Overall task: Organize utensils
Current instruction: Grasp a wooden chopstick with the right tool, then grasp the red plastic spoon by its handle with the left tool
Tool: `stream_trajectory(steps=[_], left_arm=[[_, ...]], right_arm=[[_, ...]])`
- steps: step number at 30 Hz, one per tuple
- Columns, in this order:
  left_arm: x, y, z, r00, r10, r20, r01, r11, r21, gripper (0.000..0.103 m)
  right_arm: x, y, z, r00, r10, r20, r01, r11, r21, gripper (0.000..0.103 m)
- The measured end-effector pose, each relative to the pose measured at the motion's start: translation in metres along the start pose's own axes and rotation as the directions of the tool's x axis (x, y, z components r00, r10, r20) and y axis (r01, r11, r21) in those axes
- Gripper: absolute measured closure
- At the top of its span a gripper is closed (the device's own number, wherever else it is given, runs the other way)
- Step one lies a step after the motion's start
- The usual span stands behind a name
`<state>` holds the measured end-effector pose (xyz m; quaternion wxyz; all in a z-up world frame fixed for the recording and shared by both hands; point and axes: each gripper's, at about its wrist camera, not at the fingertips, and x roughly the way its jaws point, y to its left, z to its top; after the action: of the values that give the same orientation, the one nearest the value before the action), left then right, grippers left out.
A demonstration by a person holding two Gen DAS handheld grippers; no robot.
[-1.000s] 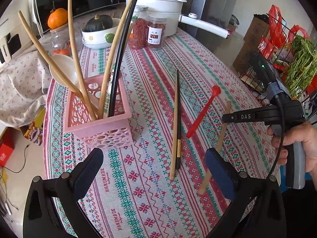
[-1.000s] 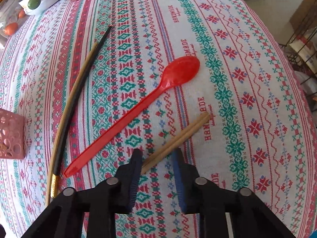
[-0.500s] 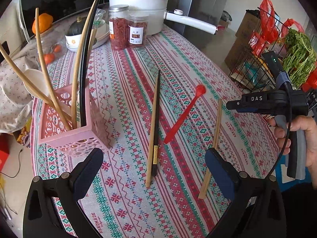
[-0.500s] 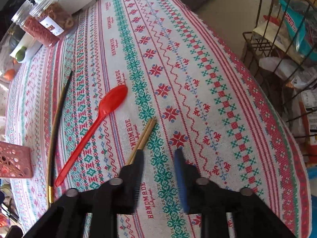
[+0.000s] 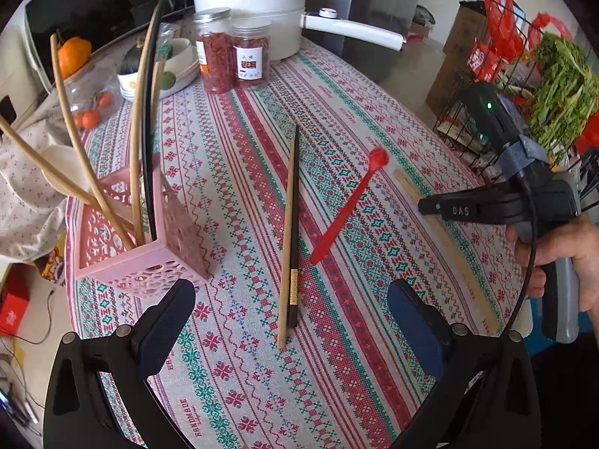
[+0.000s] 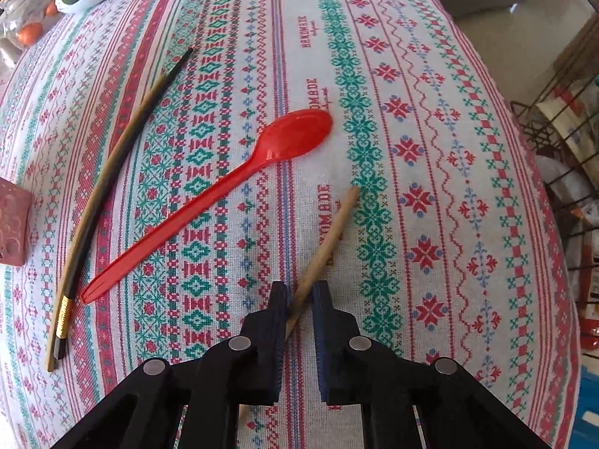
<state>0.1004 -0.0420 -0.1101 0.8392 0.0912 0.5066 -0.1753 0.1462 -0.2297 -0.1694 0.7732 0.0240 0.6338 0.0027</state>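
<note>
A pink perforated basket [image 5: 149,258] at the left holds several chopsticks upright. A wooden and a black chopstick [image 5: 290,232] lie side by side mid-table, also in the right wrist view [image 6: 108,172]. A red plastic spoon [image 5: 346,205] lies to their right [image 6: 224,187]. A light wooden chopstick [image 6: 329,239] lies near the table's right edge [image 5: 449,243]. My right gripper [image 6: 300,295] straddles it, jaws nearly closed around it; I cannot tell whether they grip it. My left gripper [image 5: 292,321] is open and empty above the table's near end.
Two jars of red goods [image 5: 234,58], a white pot with a long handle [image 5: 262,11] and a bowl of fruit [image 5: 164,75] stand at the far end. A wire rack with greens [image 5: 554,86] stands off the right edge. The patterned tablecloth [image 6: 430,149] covers the table.
My right gripper swung back over the light chopstick and narrowed its jaws around it. The left gripper's view shifted; the basket now sits further left.
</note>
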Motion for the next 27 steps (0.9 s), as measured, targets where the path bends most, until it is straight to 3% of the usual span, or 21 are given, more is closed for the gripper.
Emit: stream_trajectory(steps=[4, 8, 10, 13, 16, 22, 27], left_arm=[[0.007, -0.027, 0.006, 0.999, 0.027, -0.022, -0.025, 0.995, 0.095, 0.0], [0.021, -0.042, 0.03, 0.998, 0.034, -0.05, -0.029, 0.995, 0.1, 0.004], [0.034, -0.045, 0.046, 0.998, 0.022, -0.067, -0.017, 0.996, 0.086, 0.018], [0.061, -0.048, 0.074, 0.991, -0.051, -0.125, 0.057, 0.997, 0.044, 0.037], [0.091, -0.059, 0.1, 0.984, -0.081, -0.16, 0.092, 0.994, 0.061, 0.054], [0.133, -0.084, 0.137, 0.975, -0.069, -0.212, 0.103, 0.983, 0.154, 0.067], [0.156, -0.102, 0.154, 0.968, -0.041, -0.247, 0.095, 0.973, 0.211, 0.069]], right_arm=[[-0.01, -0.032, -0.002, 1.0, 0.018, 0.024, -0.019, 0.999, 0.048, 0.099], [-0.017, -0.056, -0.001, 0.997, 0.068, 0.046, -0.072, 0.993, 0.092, 0.099], [-0.021, -0.061, 0.0, 0.995, 0.081, 0.052, -0.086, 0.992, 0.096, 0.099], [-0.026, -0.069, 0.002, 0.993, 0.097, 0.064, -0.103, 0.99, 0.098, 0.099], [-0.027, -0.076, 0.004, 0.99, 0.117, 0.073, -0.125, 0.986, 0.11, 0.099], [-0.028, -0.091, 0.007, 0.984, 0.16, 0.076, -0.169, 0.977, 0.13, 0.099], [-0.025, -0.093, 0.014, 0.981, 0.176, 0.077, -0.185, 0.975, 0.126, 0.099]])
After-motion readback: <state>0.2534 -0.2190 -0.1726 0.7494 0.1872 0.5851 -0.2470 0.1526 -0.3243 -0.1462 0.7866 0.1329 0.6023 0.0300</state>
